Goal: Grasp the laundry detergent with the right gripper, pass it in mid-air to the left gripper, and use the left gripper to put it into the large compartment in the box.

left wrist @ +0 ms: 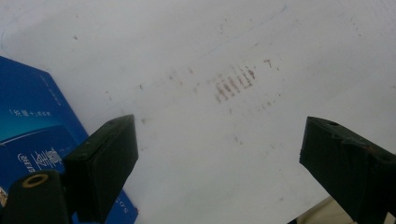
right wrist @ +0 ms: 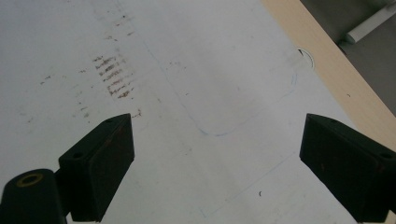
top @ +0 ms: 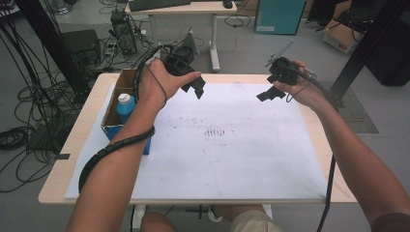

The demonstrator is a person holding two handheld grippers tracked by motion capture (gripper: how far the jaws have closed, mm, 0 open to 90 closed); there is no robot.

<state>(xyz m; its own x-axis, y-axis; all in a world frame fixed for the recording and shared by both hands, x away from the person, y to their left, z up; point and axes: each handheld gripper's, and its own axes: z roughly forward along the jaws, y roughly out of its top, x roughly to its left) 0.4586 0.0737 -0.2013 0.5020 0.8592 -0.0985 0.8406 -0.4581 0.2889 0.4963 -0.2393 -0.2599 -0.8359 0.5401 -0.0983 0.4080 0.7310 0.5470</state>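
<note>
Both the left gripper [top: 196,87] and right gripper [top: 271,92] hover spread apart over the white sheet [top: 217,154]

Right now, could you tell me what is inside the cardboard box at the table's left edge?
In the high view, the cardboard box holds a blue bottle with a white cap, standing upright. The person's left forearm crosses the box's near part, so anything lower or nearer inside stays hidden.

Left gripper [top: 193,87] and right gripper [top: 271,92] are held above the table's far edge, jaws spread wide, gripping nothing.
</note>
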